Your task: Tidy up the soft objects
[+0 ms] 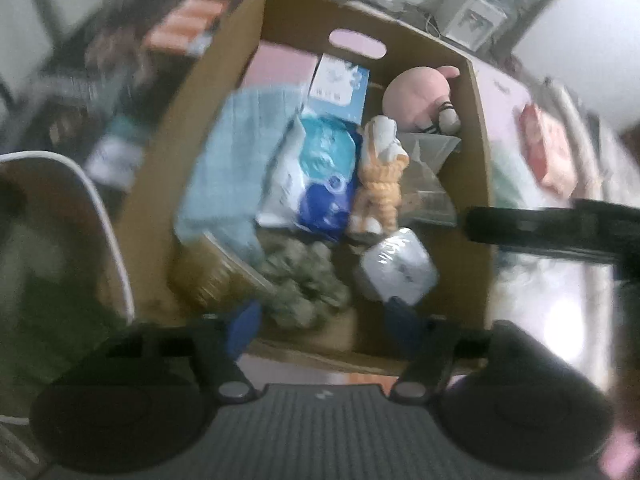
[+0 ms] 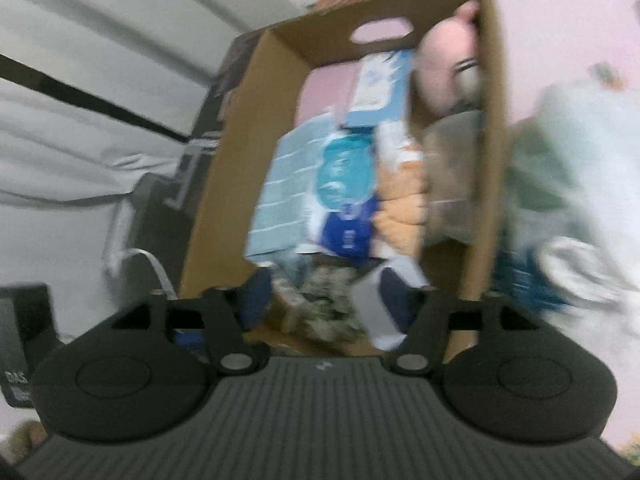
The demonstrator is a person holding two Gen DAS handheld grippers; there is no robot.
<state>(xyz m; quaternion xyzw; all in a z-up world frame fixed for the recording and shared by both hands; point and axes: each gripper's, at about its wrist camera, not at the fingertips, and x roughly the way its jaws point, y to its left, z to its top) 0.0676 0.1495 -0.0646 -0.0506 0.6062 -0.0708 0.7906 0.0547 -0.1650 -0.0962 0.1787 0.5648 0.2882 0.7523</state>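
Observation:
A cardboard box holds soft items: a light blue towel, a blue-and-white pack, an orange plush cat, a pink plush pig, a camouflage cloth and a wrapped white tissue pack. My left gripper is open and empty above the box's near end. My right gripper is open above the same box, with the white pack lying beside its right finger. Both views are blurred.
The box stands on a pink surface. A pale green cloth and a blue-and-white bag lie right of the box. A red pack lies on the right. Dark furniture stands left.

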